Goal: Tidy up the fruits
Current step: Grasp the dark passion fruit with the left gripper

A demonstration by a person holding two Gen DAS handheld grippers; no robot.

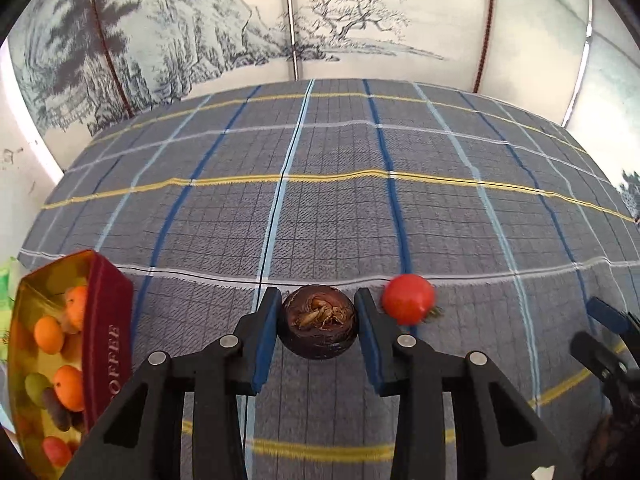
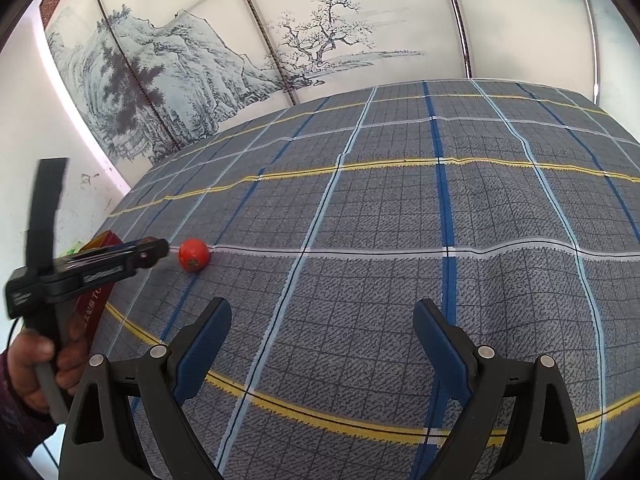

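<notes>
Left gripper [image 1: 316, 322] jaws pinch a dark fruit [image 1: 317, 327], next needing carriage to the tin [image 1: 106, 320]; right gripper [image 2: 322, 346] jaws spread.

A checked cloth [image 1: 320, 208] covered the table, with a painted screen [image 1: 200, 20] standing behind it at twelve o'clock. In the left wrist view a round dark fruit [image 1: 318, 326] sat on the cloth between the left gripper [image 1: 318, 336] pads. A tomato [image 1: 408, 299] lay just beside it at two o'clock. An open tin [image 1: 108, 320] at nine o'clock held several fruits [image 1: 60, 344].
</notes>
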